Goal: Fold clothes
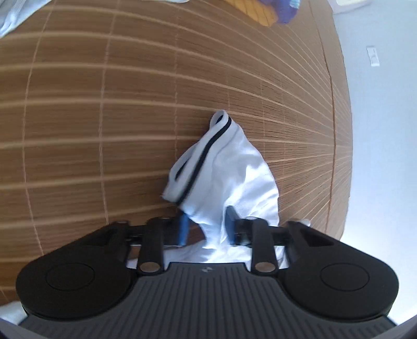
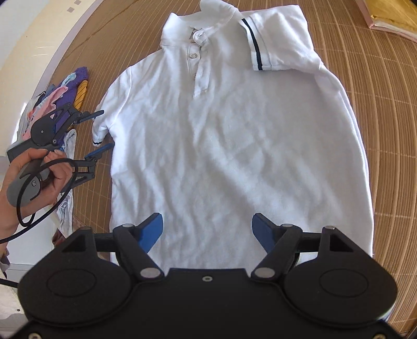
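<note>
A white polo shirt point(image 2: 229, 135) lies face up on a bamboo mat point(image 2: 385, 109), collar far from me. Its right sleeve point(image 2: 276, 44), with a dark stripe at the cuff, is folded in over the chest. My right gripper point(image 2: 207, 229) is open and empty above the shirt's lower part. My left gripper point(image 2: 100, 131) sits at the shirt's left sleeve point(image 2: 100, 130), jaws apart either side of it. In the left wrist view the striped sleeve cuff point(image 1: 208, 161) bunches between the fingers of my left gripper point(image 1: 207, 226), which are not pressed together.
A pile of coloured clothes point(image 2: 67, 91) lies left of the shirt near the mat edge, also seen at the top of the left wrist view point(image 1: 276, 10). A pinkish folder-like object point(image 2: 391, 23) lies at the far right. The mat's edge meets pale floor point(image 1: 378, 130).
</note>
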Available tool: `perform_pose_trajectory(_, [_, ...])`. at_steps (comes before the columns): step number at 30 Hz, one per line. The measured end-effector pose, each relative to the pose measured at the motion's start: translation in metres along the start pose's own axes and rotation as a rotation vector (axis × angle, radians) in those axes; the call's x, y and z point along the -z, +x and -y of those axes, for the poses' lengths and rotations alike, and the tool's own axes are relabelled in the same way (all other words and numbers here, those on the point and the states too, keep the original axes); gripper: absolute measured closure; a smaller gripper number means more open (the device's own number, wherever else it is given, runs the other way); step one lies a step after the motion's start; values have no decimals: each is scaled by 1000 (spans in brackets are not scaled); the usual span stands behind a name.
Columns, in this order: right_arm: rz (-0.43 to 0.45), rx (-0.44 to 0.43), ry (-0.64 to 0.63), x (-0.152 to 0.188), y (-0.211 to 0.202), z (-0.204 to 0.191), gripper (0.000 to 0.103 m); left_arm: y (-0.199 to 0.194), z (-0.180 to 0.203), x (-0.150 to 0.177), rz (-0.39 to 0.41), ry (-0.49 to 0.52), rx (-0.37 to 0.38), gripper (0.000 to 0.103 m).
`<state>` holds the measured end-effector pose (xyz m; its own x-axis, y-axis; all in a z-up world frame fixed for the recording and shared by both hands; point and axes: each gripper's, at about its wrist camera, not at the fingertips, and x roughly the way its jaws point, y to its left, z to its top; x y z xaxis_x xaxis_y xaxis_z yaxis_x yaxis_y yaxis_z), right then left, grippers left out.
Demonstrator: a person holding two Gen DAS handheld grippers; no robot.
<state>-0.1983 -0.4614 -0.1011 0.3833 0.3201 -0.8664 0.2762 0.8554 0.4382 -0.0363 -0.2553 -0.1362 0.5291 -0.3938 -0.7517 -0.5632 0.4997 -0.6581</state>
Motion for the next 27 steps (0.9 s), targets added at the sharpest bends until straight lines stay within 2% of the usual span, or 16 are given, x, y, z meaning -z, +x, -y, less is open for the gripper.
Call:
perform_pose_trajectory(2, [6, 27, 11, -3, 6, -10, 26, -3, 23, -5, 25, 184, -35, 90])
perform_pose_trajectory(5, [32, 63, 64, -14, 8, -19, 26, -12, 77, 7, 90, 629, -101, 91])
perform_pose_trajectory(7, [57, 81, 119, -24, 7, -22, 26, -18, 111, 40, 163, 1019, -126, 91])
perform_pose_trajectory(9, [85, 103, 160, -32, 6, -24, 26, -17, 129, 82, 211, 1388, -132, 91])
perform_pose_trajectory(11, [118, 125, 191, -40, 4, -25, 26, -10, 133, 117, 213, 1649, -115, 91])
perform_pose_trajectory(12, [133, 136, 199, -43, 3, -26, 26, -6, 131, 129, 197, 1730, -104, 91])
perform_pose_trajectory(15, [176, 190, 204, -50, -2, -25, 26, 4, 114, 153, 133, 1867, -67, 90])
perform_pose_trajectory(17, [196, 252, 184, -54, -8, -24, 26, 10, 102, 161, 106, 1938, -68, 90])
perform_pose_trajectory(20, [217, 335, 136, -58, -23, -18, 26, 16, 96, 165, 82, 1978, -51, 90])
perform_pose_trajectory(22, [244, 366, 105, -63, -33, -13, 26, 15, 96, 162, 94, 2003, -45, 89])
perform_pose_trajectory(25, [282, 361, 73, -78, -46, -12, 26, 15, 95, 159, 113, 2032, -45, 88])
perform_pose_trajectory(27, [305, 306, 52, -94, -54, -20, 26, 12, 94, 158, 119, 2043, -38, 88])
